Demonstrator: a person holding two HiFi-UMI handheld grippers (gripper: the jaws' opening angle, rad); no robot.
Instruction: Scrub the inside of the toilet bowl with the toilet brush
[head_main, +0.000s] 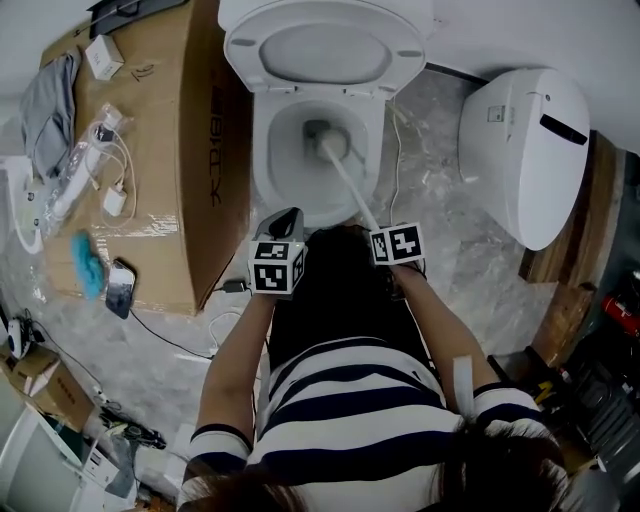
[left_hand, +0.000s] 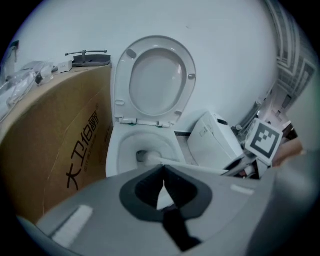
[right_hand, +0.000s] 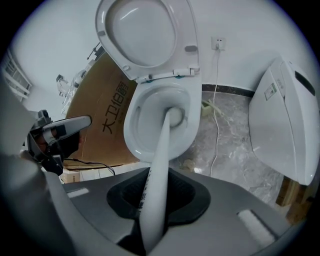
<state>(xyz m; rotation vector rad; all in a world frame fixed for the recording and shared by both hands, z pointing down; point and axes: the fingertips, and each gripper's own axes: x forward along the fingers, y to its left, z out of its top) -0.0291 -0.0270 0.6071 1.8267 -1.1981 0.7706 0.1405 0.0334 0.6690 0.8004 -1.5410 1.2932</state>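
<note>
The toilet brush (head_main: 345, 175) stands slanted in the toilet bowl (head_main: 262, 160), at the upper centre of the head view. Its white head lies at the bottom of the bowl by the drain opening, and its white handle runs down-frame over the front rim to the right gripper (right_hand: 152, 200). The jaws of the right gripper are clamped on the handle, which passes between them at the lower centre of the right gripper view. The left gripper (left_hand: 163, 171) is held just left of it, near the front rim, with its jaws closed together and nothing between them. The seat and lid (head_main: 320, 50) are raised at the top of the frame. A large cardboard box (head_main: 150, 130) lies just beside the bowl on the left. A separate white toilet lid unit (head_main: 530, 150) rests on the marble-patterned floor (head_main: 440, 150) at the right.
</note>
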